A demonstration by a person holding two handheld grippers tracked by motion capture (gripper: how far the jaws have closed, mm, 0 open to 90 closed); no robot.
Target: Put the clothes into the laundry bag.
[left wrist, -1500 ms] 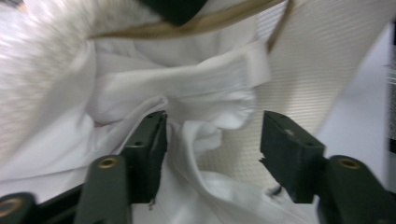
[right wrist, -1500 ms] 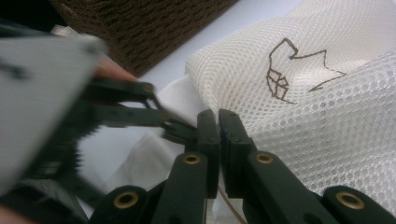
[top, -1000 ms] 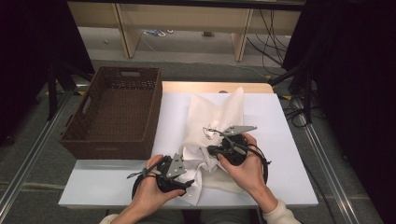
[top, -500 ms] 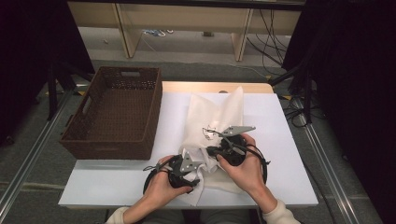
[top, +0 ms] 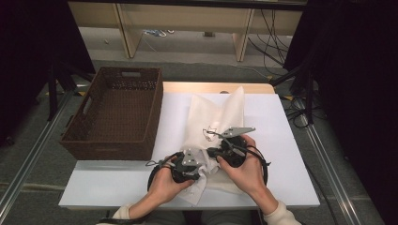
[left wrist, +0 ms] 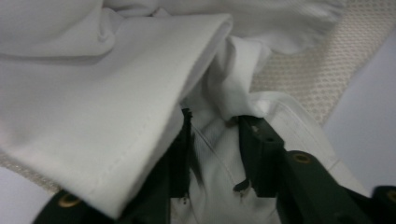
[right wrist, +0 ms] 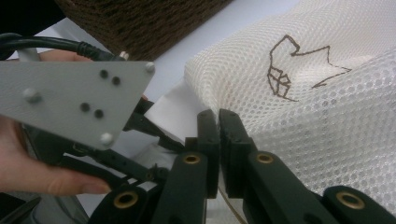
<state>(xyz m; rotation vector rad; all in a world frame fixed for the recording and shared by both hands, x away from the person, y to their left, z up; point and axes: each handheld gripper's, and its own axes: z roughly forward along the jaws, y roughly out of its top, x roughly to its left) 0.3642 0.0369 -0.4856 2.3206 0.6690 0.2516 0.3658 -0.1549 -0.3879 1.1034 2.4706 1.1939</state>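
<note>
Left tongs (top: pixel 199 165) now moved in beside right tongs (top: pixel 217 151), jaws apart around white garment (left wrist: pixel 93 116); right clamped on mesh bag (right wrist: pixel 336 107) edge, likely for bagging.

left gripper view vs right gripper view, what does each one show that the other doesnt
Left gripper view: a smooth white garment with a stitched hem, bunched between its parted jaws. Right gripper view: the wicker basket, a line drawing on the mesh, the left gripper in a hand, and its own jaws pressed together. Both: the cream mesh bag and white table.
</note>
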